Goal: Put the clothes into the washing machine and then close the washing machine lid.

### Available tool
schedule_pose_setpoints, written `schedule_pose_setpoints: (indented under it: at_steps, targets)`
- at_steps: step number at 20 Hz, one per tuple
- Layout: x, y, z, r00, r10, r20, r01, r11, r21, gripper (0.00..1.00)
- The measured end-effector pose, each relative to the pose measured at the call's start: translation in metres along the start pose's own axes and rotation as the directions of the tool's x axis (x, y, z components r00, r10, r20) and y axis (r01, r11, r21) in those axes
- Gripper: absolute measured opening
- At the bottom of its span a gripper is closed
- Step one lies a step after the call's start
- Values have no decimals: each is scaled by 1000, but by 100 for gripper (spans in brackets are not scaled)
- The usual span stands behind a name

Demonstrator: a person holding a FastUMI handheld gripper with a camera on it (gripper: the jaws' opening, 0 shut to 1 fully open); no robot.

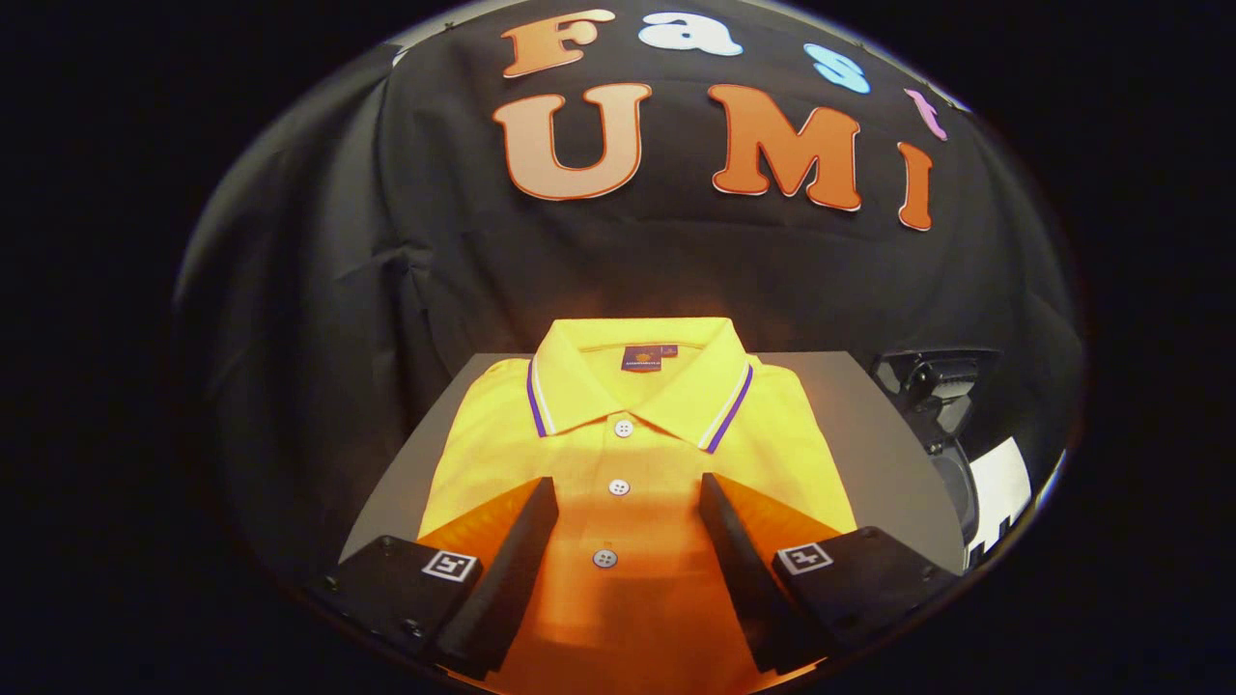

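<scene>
A folded yellow polo shirt [628, 454] lies flat on a grey tabletop [869, 434], collar toward the booth wall. Its collar has purple and white stripes, and white buttons run down the placket. My gripper [628, 492] hovers over the shirt's lower half with its two black fingers [526, 541] spread wide apart. The button placket shows in the gap between them. I cannot tell whether the fingertips touch the fabric. Nothing is gripped.
A black device [932, 386] stands at the right of the table, beyond the right finger, with a white panel [999, 487] below it. Black cloth hangs behind the table. Bare grey tabletop flanks the shirt on both sides.
</scene>
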State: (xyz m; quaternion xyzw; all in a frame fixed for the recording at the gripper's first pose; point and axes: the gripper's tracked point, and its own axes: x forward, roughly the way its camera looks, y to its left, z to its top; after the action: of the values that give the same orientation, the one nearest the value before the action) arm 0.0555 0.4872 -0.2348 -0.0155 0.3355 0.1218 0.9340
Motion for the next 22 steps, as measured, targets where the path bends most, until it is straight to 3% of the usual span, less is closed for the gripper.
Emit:
schedule_pose_setpoints:
  at_steps: [7, 9, 10, 12, 13, 14, 15, 22]
  targets:
    - [-1, 5, -3, 997, 68, -42, -70, 997, -31, 88]
    - [0, 11, -3, 990, 137, -19, -138, 990, -36, 61]
    - [-3, 11, -4, 988, 157, -15, -157, 987, -43, 43]
    - [-3, 12, -6, 982, 184, -39, -185, 982, -43, 27]
    - [-5, 10, -8, 978, 200, -56, -201, 979, -19, 27]
    - [-4, 9, -6, 976, 212, -48, -211, 977, 15, 15]
    - [-11, 10, -1, 972, 233, -23, -231, 972, 43, 10]
    - [-28, 14, 20, 942, 275, 192, -277, 961, -13, 8]
